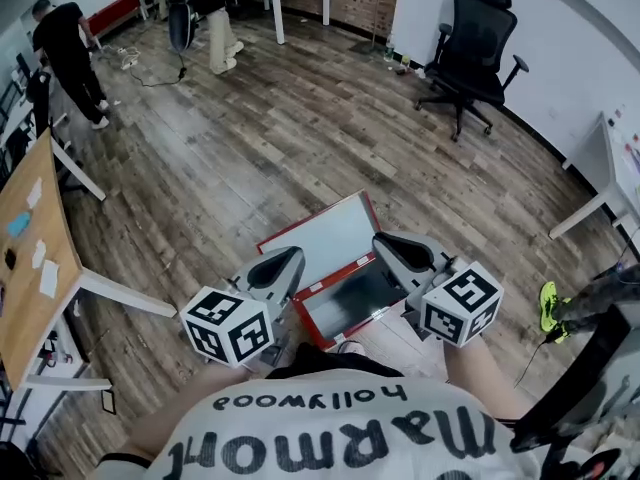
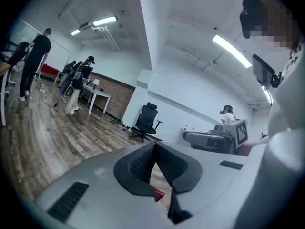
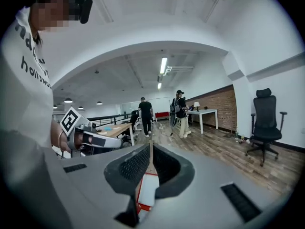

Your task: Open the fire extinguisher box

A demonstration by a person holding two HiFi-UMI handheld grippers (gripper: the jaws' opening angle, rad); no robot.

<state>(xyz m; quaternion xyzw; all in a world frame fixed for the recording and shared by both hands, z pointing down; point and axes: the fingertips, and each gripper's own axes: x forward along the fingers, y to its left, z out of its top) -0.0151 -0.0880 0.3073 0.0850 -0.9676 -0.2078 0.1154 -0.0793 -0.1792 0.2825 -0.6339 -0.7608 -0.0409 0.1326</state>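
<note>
Red fire extinguisher box (image 1: 345, 300) on the wooden floor (image 1: 300, 118), between two hand-held grippers.
It lies just ahead, and its lid (image 1: 325, 233) seems to be swung back away from the person. The left hand-held gripper (image 1: 285, 266) and right hand-held gripper (image 1: 392, 248) flank it, about equally near, both with jaws together and empty. The shirt (image 1: 330, 438) reads "hollywood".
</note>
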